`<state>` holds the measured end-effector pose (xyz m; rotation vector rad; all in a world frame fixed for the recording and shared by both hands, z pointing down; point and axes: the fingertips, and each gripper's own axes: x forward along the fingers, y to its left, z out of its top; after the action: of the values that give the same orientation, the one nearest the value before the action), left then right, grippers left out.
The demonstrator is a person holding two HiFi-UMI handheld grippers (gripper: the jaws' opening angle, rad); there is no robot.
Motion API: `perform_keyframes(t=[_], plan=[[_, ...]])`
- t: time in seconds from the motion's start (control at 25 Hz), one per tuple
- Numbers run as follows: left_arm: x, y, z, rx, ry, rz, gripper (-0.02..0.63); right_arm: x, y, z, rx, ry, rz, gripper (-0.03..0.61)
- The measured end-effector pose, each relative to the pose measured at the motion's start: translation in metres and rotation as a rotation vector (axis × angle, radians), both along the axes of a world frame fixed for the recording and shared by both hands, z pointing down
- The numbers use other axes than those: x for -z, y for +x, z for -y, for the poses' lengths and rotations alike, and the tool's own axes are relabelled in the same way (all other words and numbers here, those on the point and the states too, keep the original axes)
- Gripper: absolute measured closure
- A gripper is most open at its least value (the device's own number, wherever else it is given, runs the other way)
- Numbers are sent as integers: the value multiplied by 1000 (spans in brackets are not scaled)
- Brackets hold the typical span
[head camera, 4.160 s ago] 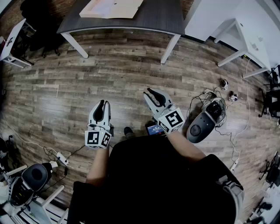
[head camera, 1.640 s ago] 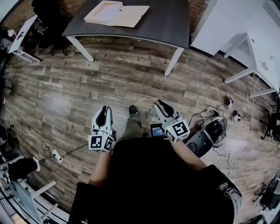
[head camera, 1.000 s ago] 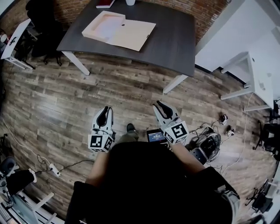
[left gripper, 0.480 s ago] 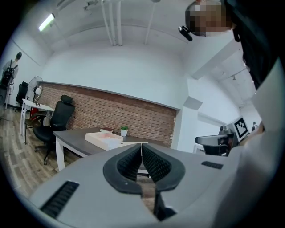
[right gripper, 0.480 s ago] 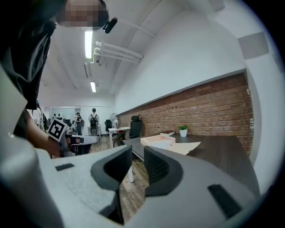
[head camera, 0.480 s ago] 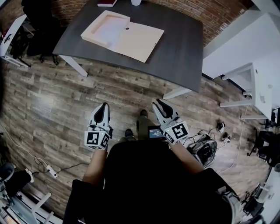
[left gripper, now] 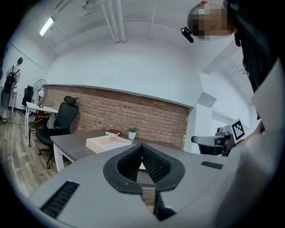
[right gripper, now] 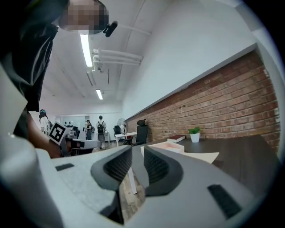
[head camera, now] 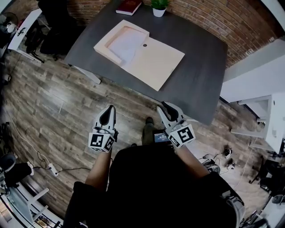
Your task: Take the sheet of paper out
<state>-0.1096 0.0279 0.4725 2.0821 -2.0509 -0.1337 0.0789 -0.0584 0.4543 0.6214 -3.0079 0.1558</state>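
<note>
An open beige box file (head camera: 116,42) lies on the dark grey table (head camera: 200,84), its lid (head camera: 156,62) folded out flat toward me. A white sheet of paper (head camera: 126,43) rests inside the tray. Both grippers hang over the wooden floor, short of the table's near edge. My left gripper (head camera: 108,115) is shut and holds nothing. My right gripper (head camera: 167,109) is likewise shut and empty. The left gripper view shows the box file (left gripper: 108,142) far beyond the left gripper (left gripper: 142,147). The right gripper view shows it (right gripper: 171,146) beyond the right gripper (right gripper: 137,150).
A red book (head camera: 129,6) and a small potted plant (head camera: 159,6) stand at the table's far edge. A black office chair (head camera: 55,20) and a white desk (head camera: 22,26) are at the left. Another white desk (head camera: 269,118) and floor cables (head camera: 225,156) are at the right.
The person has walked toward the dark table, so the box file now sits closer and lower in the head view. Both grippers stayed shut and held out in front.
</note>
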Motion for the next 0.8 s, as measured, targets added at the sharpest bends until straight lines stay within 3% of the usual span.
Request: perform_keyframes(t=[0.36, 0.8], plan=[[30, -20, 91, 80, 24, -2, 618, 13, -23, 103, 75, -40, 30, 492], [31, -42, 180, 56, 41, -13, 618, 3, -50, 182, 70, -91, 40, 492]])
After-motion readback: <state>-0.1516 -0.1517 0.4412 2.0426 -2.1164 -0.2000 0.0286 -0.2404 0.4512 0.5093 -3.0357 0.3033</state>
